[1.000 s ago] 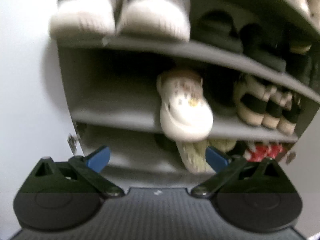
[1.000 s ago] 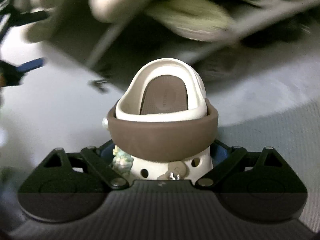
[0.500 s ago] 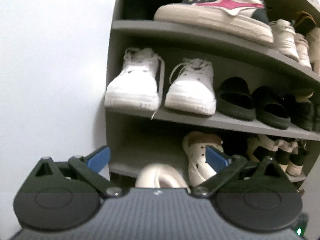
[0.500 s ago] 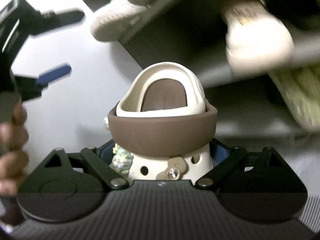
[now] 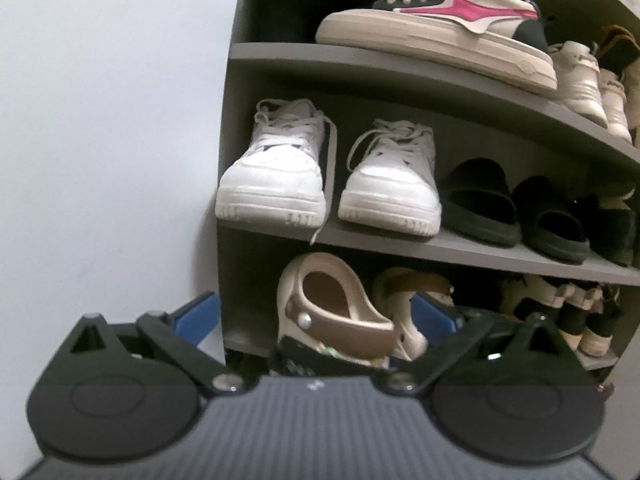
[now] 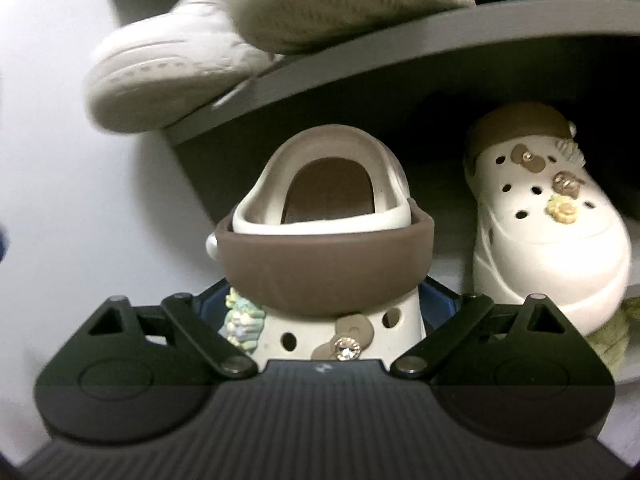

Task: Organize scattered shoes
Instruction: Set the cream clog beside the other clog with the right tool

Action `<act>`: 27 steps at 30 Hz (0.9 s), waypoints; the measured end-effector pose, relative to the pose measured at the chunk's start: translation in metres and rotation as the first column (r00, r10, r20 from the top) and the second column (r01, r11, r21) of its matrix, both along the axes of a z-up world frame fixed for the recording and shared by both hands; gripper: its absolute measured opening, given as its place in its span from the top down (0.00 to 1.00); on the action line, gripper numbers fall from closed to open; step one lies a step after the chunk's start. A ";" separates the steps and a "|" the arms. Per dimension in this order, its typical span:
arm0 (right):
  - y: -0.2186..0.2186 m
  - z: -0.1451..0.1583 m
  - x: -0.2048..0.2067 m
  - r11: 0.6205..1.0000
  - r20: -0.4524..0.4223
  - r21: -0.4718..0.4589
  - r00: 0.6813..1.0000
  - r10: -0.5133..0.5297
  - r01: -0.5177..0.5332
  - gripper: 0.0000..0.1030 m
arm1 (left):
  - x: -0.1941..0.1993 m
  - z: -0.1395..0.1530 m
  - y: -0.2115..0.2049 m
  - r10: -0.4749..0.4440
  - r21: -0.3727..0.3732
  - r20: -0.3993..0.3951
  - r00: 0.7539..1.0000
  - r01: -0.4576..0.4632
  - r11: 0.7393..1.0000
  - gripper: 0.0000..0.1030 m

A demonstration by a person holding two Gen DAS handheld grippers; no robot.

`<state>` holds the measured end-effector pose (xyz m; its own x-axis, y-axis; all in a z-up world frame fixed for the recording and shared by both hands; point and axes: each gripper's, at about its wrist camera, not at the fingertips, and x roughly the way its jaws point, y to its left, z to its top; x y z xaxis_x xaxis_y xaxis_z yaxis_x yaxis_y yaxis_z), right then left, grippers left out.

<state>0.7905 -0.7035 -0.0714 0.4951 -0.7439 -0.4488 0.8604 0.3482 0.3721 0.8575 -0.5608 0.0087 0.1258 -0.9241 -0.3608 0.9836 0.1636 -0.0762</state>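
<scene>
Honestly, my main risk: the clog (image 6: 324, 240) catches the shelf board (image 6: 400, 52) overhead or bumps its mate (image 6: 548, 232) already parked on the right, knocking it askew. My right gripper (image 6: 320, 312) is clamped on the clog's toe, heel-first at the shelf mouth. My left gripper (image 5: 316, 316) spread wide, holding nothing.

No legible text, label or number anywhere

Both tongs (image 5: 316, 316) (image 6: 320, 304) look alike — black linkage arms, silver pivot screws, blue finger pads, ribbed grey housing.
</scene>
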 end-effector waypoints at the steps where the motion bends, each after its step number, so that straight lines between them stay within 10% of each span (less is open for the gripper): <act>1: -0.003 0.001 0.003 1.000 -0.018 -0.016 1.000 -0.015 0.014 0.06 | 0.003 0.000 -0.002 0.002 0.006 -0.004 1.000 -0.002 1.000 0.00; 27: -0.078 0.010 0.056 0.983 -0.226 -0.008 0.957 -0.182 0.185 0.06 | 0.020 -0.006 0.004 -0.045 0.145 -0.091 0.995 0.058 0.988 0.00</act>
<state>0.8466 -0.7812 -0.0611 0.2355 -0.8058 -0.5433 0.9711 0.1725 0.1650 0.8776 -0.5563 0.0031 0.0415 -0.8647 -0.5006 0.9817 0.1286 -0.1408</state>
